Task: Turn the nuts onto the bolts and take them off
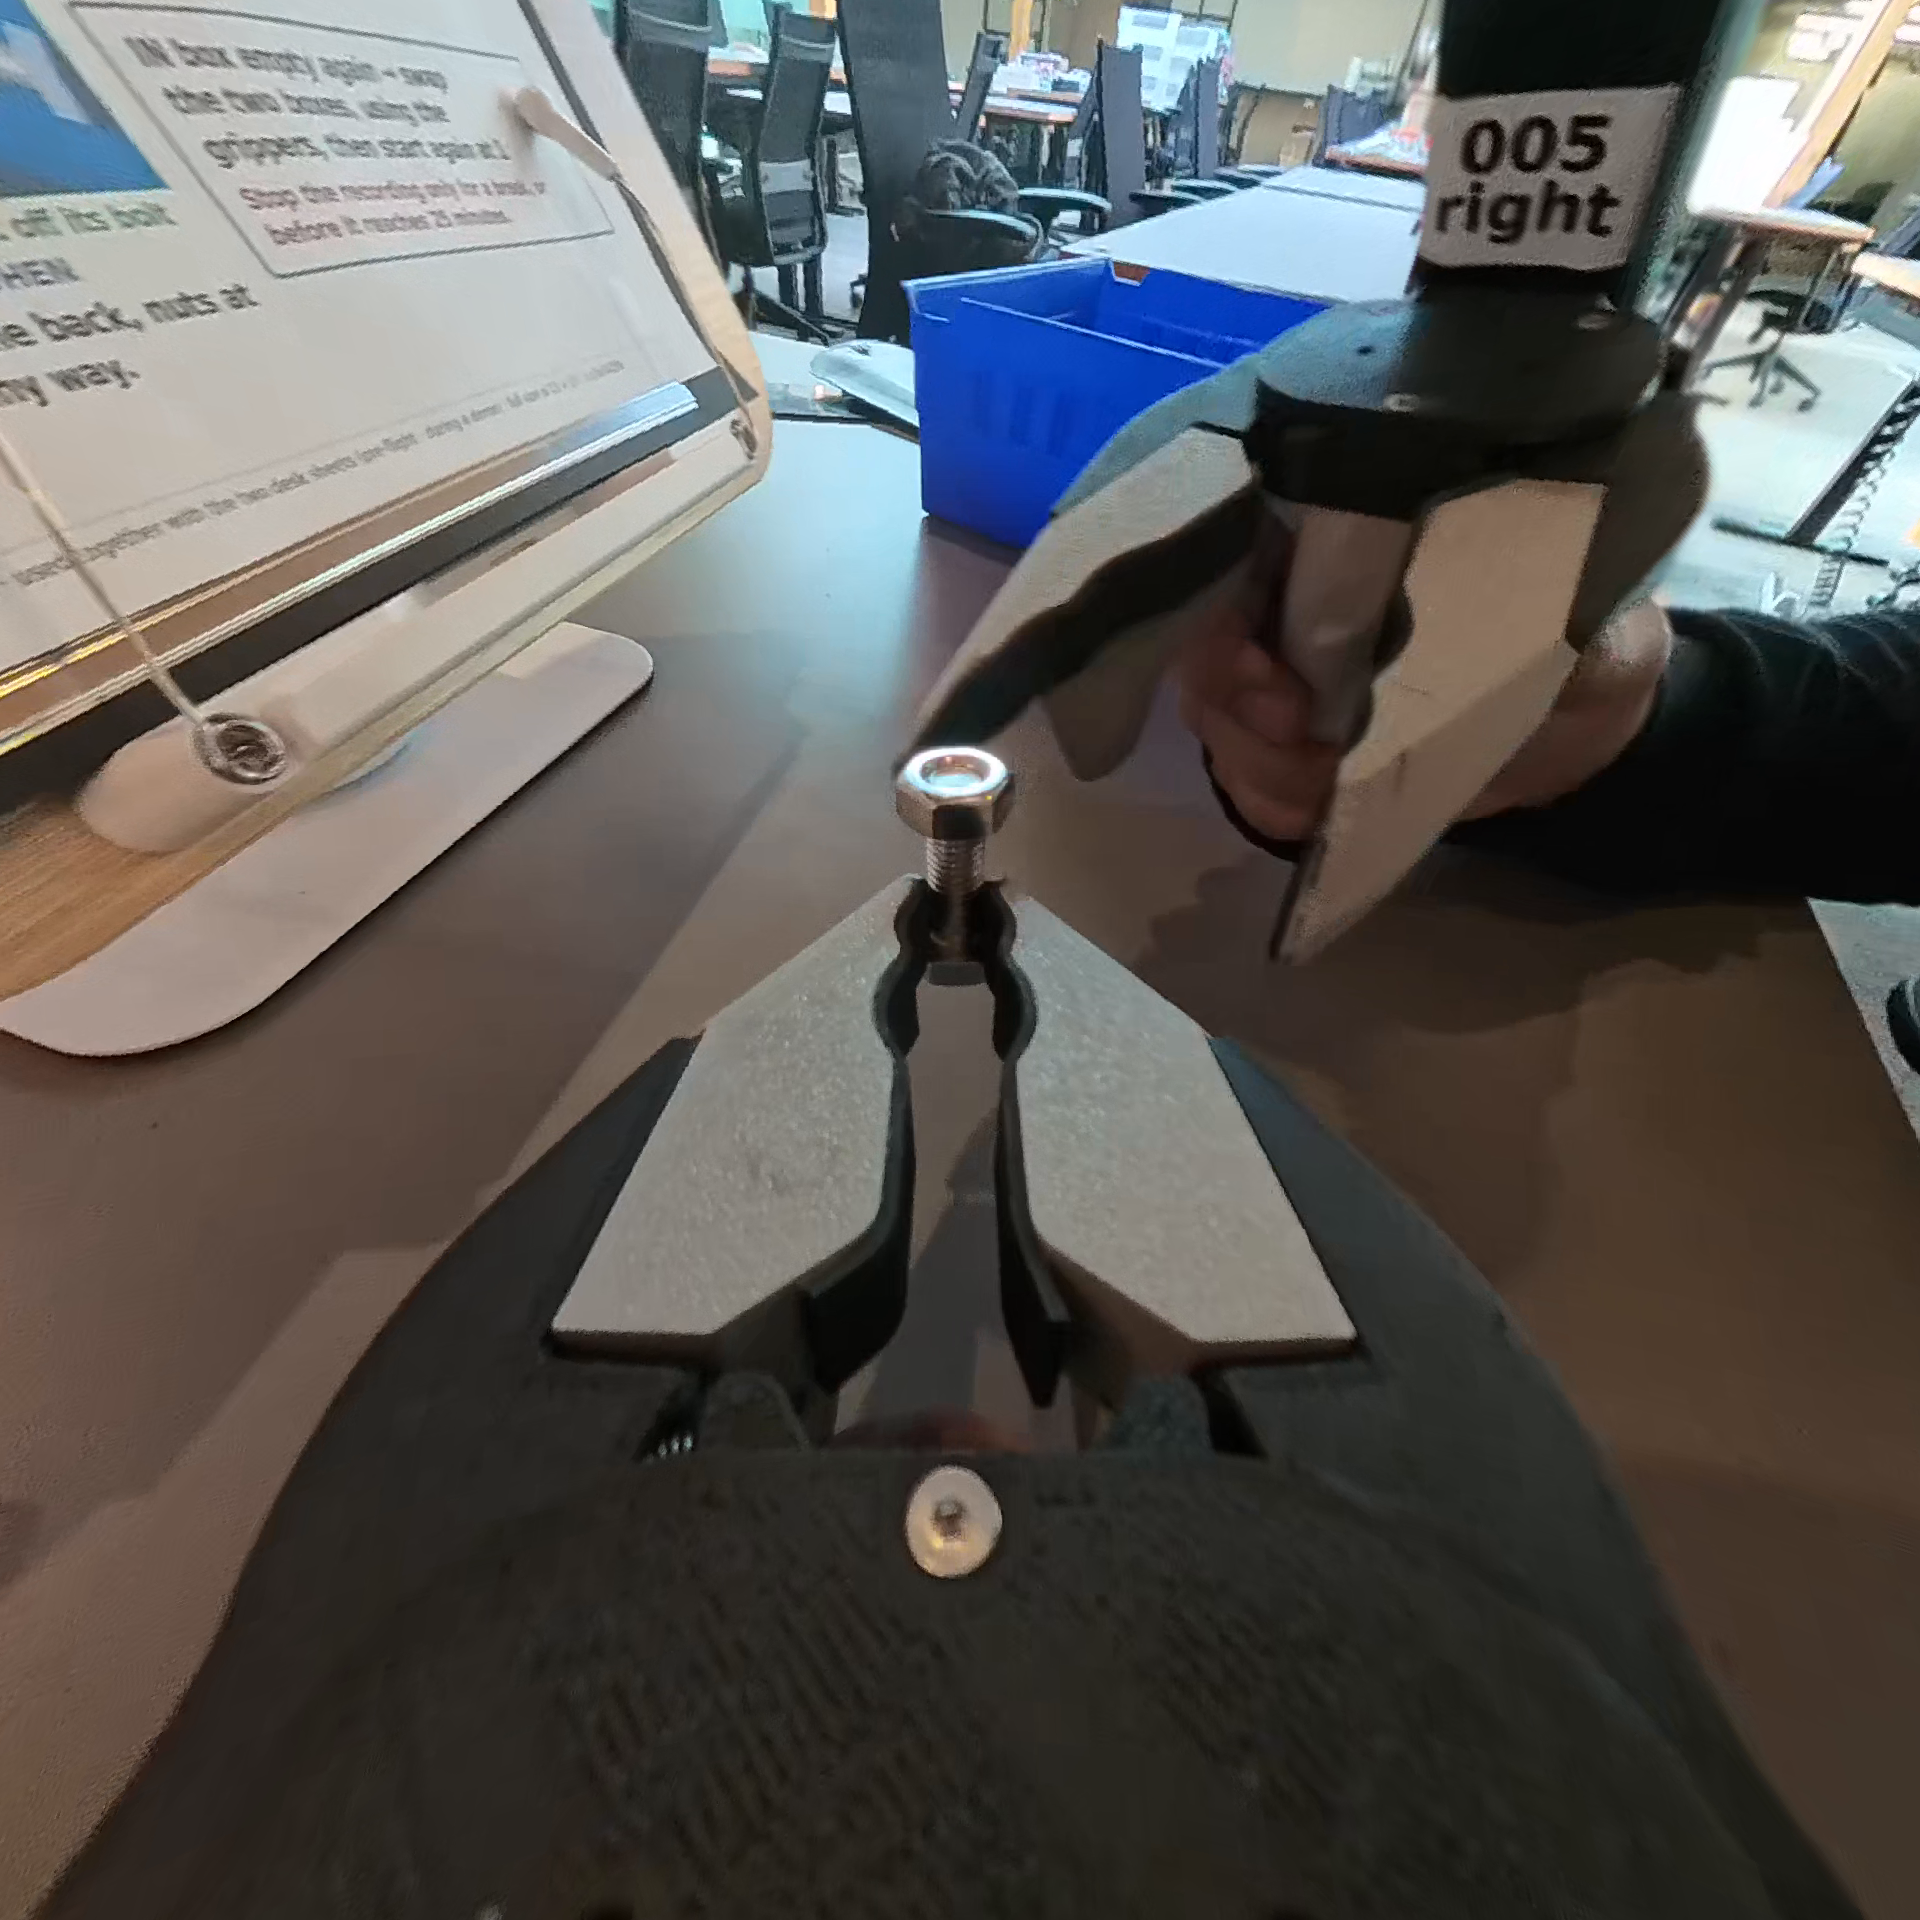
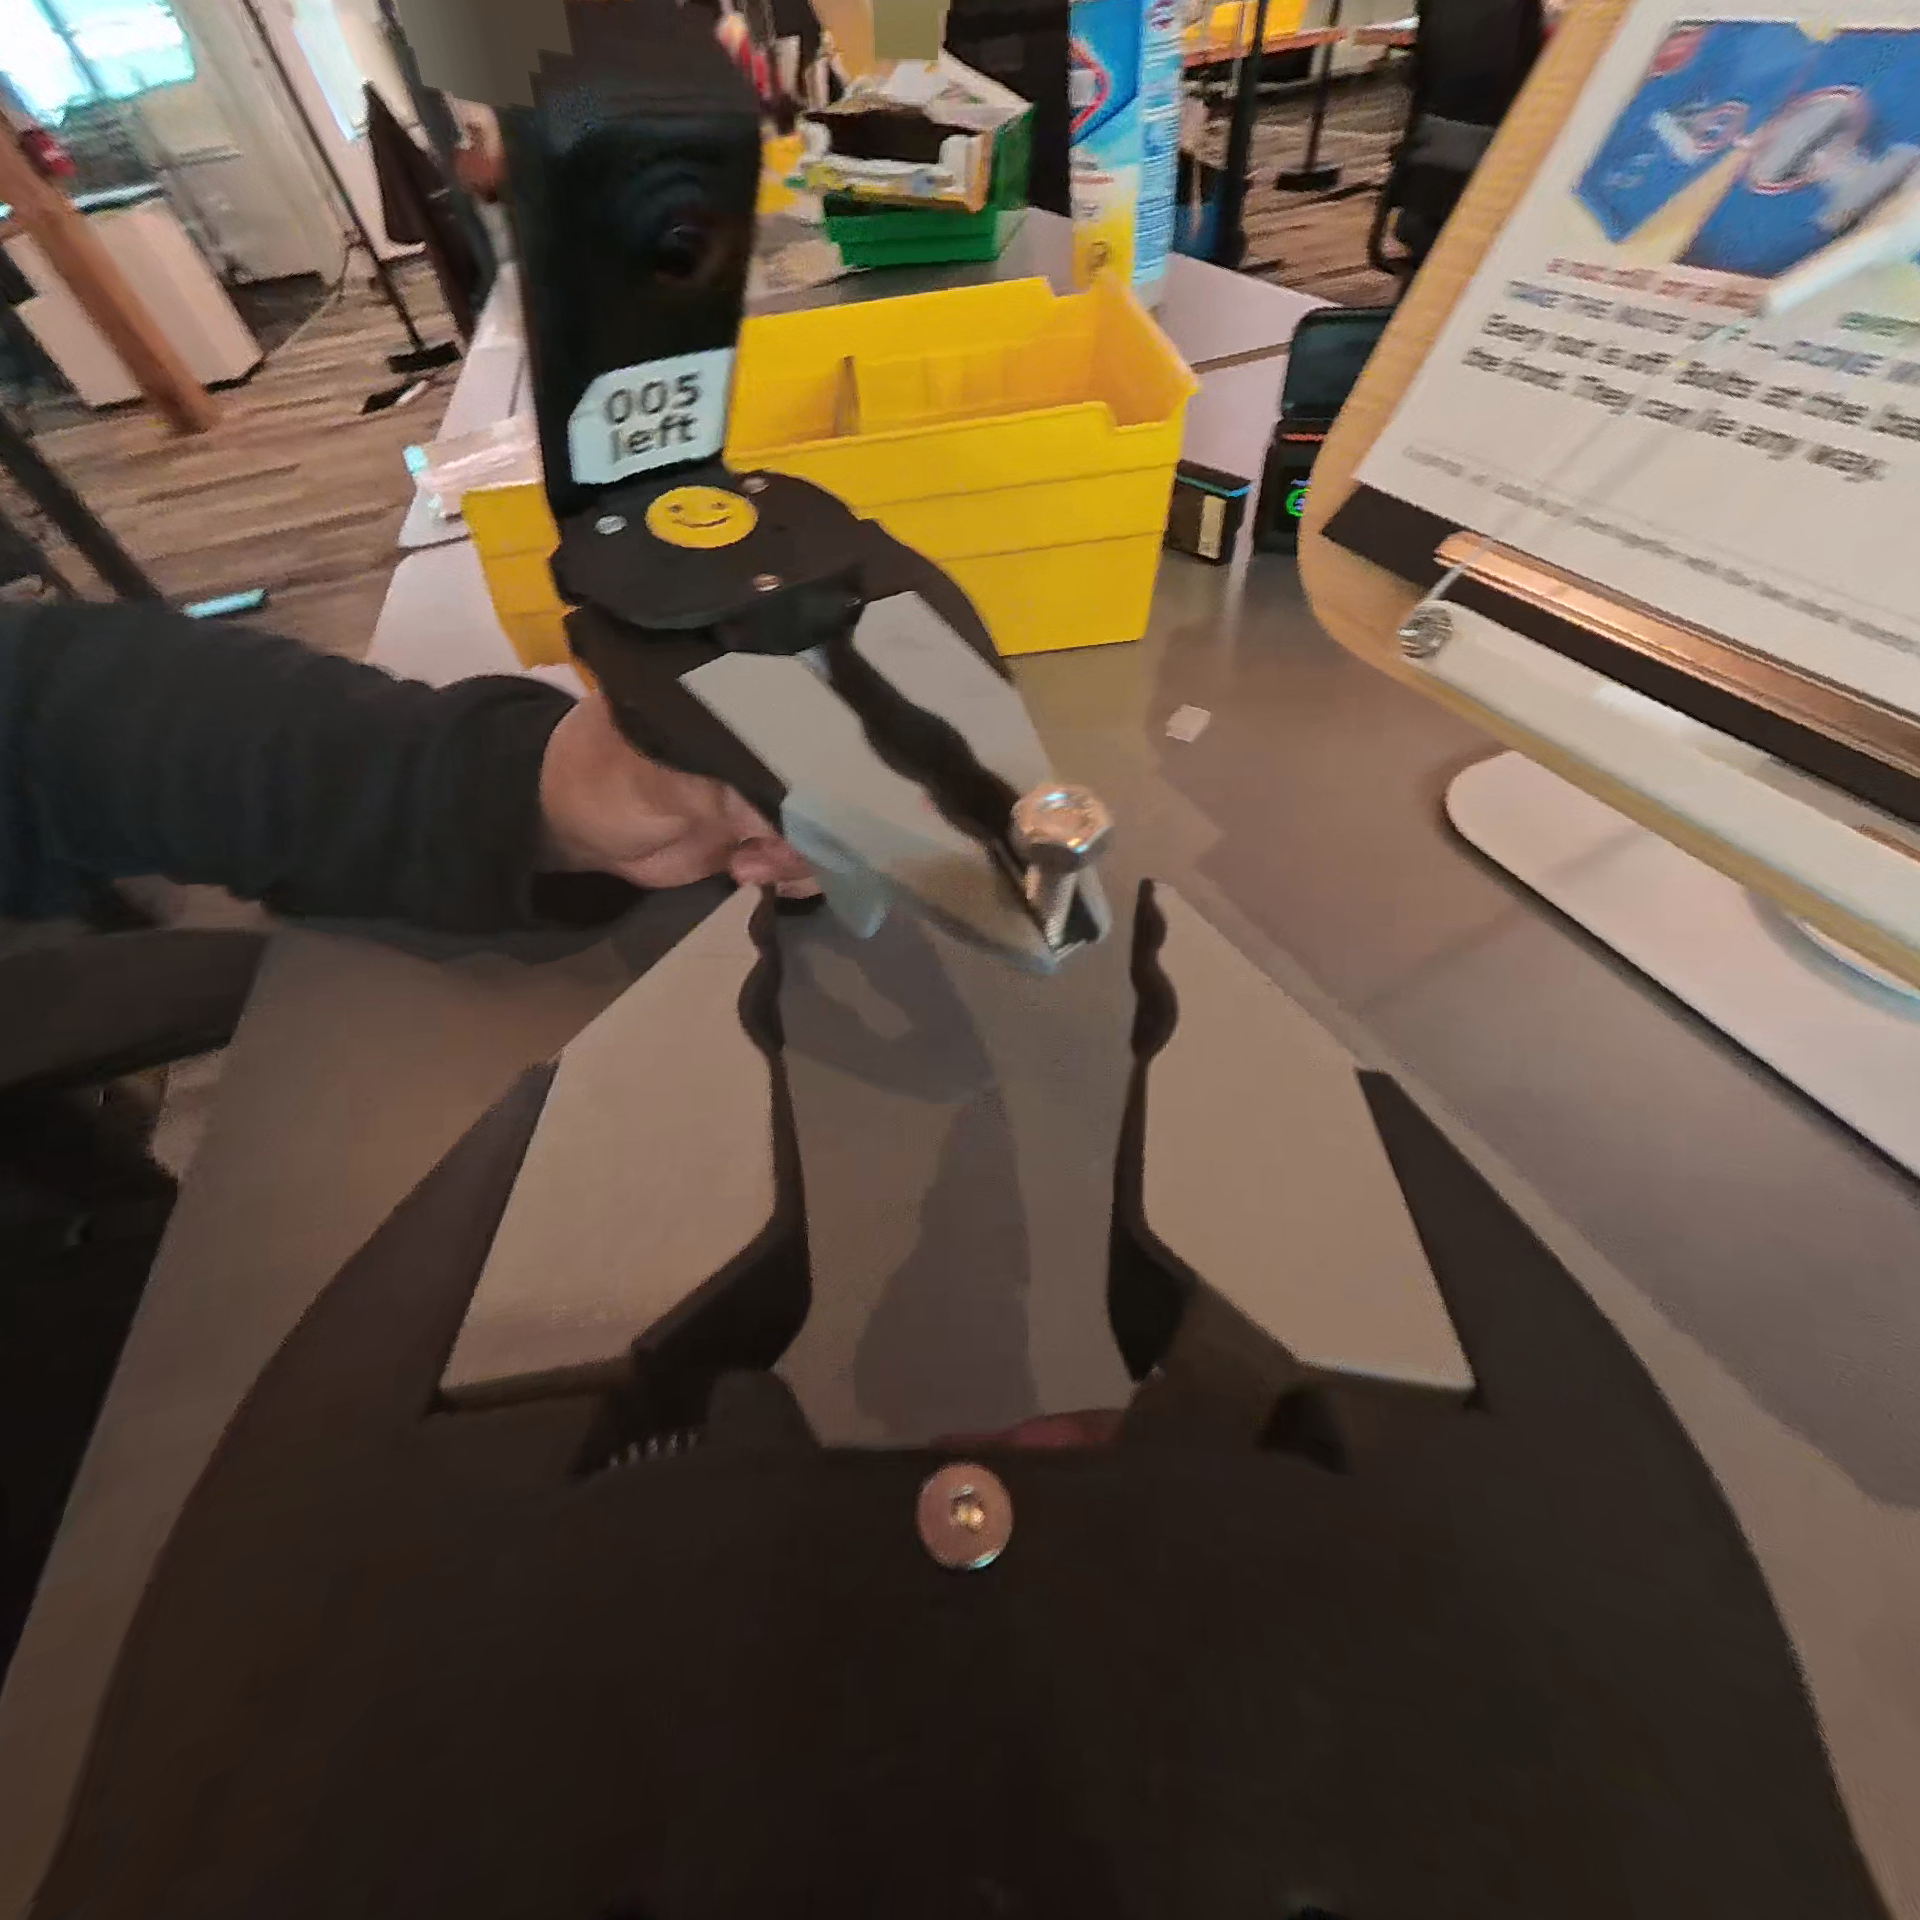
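My left gripper [image 1: 954, 906] is shut on a silver bolt [image 1: 950, 860] and holds it upright above the dark table [image 1: 520, 1091]. A silver hex nut [image 1: 954, 787] sits on the bolt's threaded top end. My right gripper [image 1: 1117, 831] is open and empty; it hangs just above and to the right of the nut, one finger close over it. In the right wrist view the open right gripper [image 2: 956, 930] faces the left gripper [image 2: 1070, 935], which holds the bolt [image 2: 1047, 896] with the nut [image 2: 1060, 821] just beyond the right fingertips [image 2: 1148, 925].
A blue bin [image 1: 1039, 416] stands behind the right gripper. A yellow bin [image 2: 935, 468] stands behind the left gripper. An instruction sheet on a white stand [image 1: 312, 436] is at the table's back, also in the right wrist view [image 2: 1662, 644]. Small black devices [image 2: 1314, 416] sit beside it.
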`<act>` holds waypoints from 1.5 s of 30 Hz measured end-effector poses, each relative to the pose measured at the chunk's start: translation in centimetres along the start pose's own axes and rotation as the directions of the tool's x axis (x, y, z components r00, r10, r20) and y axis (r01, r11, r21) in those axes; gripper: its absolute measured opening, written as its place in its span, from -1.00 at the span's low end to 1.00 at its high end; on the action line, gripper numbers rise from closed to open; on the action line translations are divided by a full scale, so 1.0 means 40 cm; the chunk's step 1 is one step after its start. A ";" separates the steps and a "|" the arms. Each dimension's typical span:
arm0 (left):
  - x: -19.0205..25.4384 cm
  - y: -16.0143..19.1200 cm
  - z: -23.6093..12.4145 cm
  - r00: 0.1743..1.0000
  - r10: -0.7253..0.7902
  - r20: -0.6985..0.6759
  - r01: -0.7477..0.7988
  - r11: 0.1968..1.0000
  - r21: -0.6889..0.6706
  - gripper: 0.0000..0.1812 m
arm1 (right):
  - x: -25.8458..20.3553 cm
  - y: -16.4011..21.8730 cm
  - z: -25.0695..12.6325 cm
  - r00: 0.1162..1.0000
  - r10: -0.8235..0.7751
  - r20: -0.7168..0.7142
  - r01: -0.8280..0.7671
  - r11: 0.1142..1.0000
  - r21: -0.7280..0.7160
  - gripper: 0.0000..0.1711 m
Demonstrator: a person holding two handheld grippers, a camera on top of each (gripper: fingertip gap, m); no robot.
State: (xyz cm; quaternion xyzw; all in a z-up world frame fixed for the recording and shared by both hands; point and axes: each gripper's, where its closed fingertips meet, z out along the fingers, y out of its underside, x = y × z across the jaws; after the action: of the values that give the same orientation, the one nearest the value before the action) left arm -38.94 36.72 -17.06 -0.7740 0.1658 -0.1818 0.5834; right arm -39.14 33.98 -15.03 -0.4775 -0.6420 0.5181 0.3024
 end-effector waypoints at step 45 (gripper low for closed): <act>0.004 0.036 0.014 0.999 0.016 0.033 -0.013 0.995 -0.102 -0.93 | 0.035 0.034 0.017 0.991 0.132 0.020 -0.131 0.991 -0.036 -0.72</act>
State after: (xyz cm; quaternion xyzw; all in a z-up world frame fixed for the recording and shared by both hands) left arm -38.59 36.75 -18.59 -0.8045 0.1706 -0.1558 0.5472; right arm -39.84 35.03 -16.67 -0.5180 -0.6213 0.5310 0.2523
